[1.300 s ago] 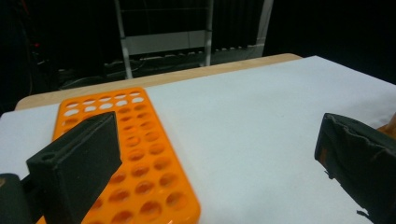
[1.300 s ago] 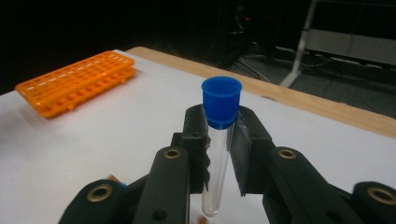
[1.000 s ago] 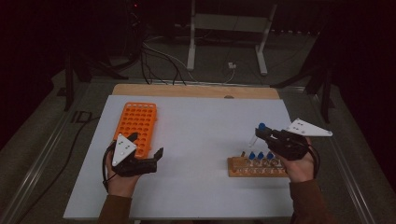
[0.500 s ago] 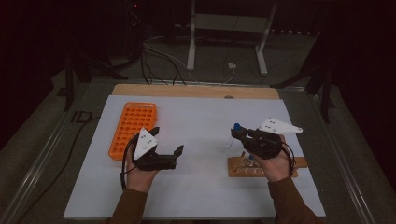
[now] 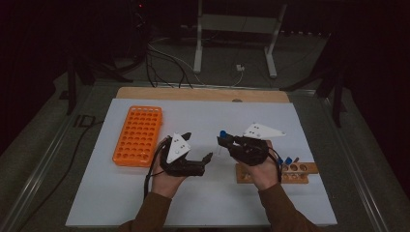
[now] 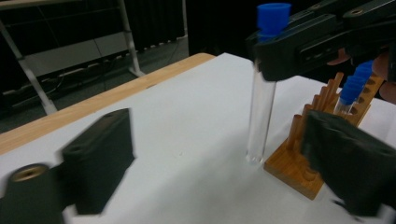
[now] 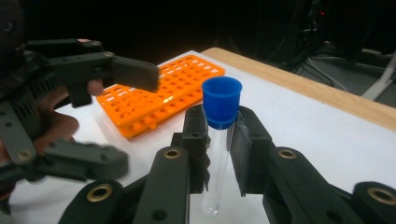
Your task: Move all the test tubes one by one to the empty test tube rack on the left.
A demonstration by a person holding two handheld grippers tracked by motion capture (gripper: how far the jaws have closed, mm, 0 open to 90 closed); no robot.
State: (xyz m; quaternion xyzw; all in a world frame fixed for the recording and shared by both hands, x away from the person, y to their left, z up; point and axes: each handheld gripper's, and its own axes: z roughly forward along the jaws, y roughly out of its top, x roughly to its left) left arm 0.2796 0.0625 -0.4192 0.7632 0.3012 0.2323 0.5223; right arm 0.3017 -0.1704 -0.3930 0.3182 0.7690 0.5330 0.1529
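Note:
My right gripper (image 5: 223,143) is shut on a clear test tube with a blue cap (image 7: 221,106), holding it upright just below the cap (image 6: 273,16), a little above the white table sheet (image 5: 193,116). My left gripper (image 5: 198,147) faces it from the left. Its jaws are apart and have just been closing, with nothing pressed between them. The tube (image 6: 260,112) stands just ahead of them. A wooden rack (image 5: 302,170) with blue-capped tubes (image 6: 351,88) lies right of my right hand. An orange rack (image 5: 138,135) lies at the left.
The orange rack (image 7: 163,91) lies behind my left gripper (image 7: 140,119) in the right gripper view. A wooden board edge (image 5: 203,93) runs along the far side of the sheet. A metal stand (image 5: 234,38) and cables lie on the floor beyond.
Both hands have moved toward the middle of the sheet. My right gripper carried the tube left, away from the wooden rack. My left gripper went right from the orange rack, and its jaws narrowed.

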